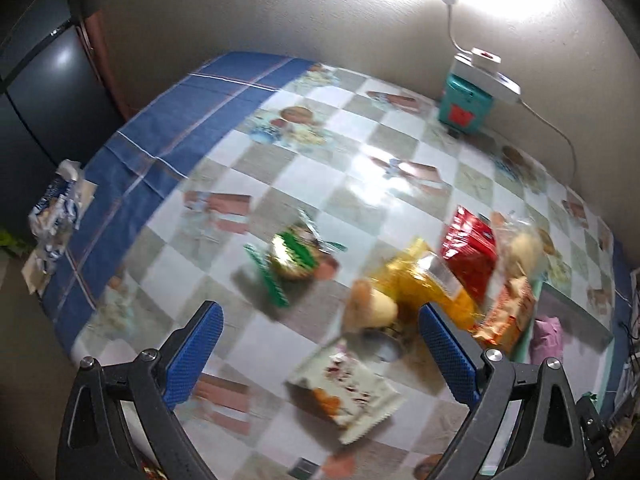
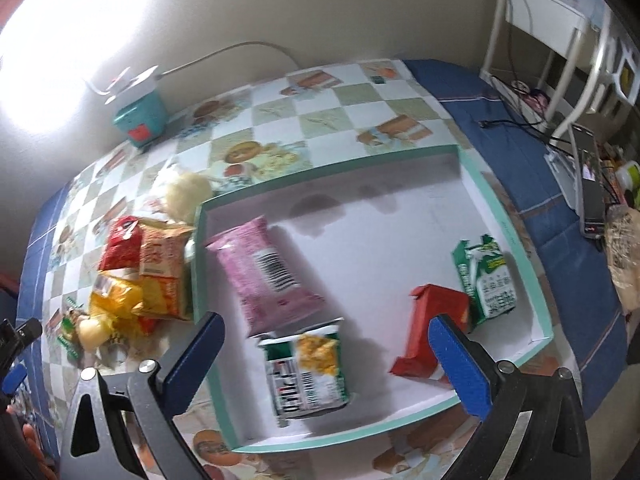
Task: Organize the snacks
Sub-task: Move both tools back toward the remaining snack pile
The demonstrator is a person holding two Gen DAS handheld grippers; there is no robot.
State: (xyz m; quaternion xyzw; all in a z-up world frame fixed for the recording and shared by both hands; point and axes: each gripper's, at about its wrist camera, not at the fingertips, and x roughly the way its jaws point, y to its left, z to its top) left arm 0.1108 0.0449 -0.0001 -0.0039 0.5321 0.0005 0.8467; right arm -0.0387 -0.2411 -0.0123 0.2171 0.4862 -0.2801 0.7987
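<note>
Your left gripper (image 1: 320,332) and right gripper (image 2: 326,344): fingers spread wide, nothing between them. Under the right one, the box (image 2: 536,264) holds a green-white packet (image 2: 306,368), red carton (image 2: 430,332), pink packet (image 2: 268,276), green carton (image 2: 486,276). Remaining snacks (image 1: 452,276) lie beside it on the table (image 1: 280,152).
</note>
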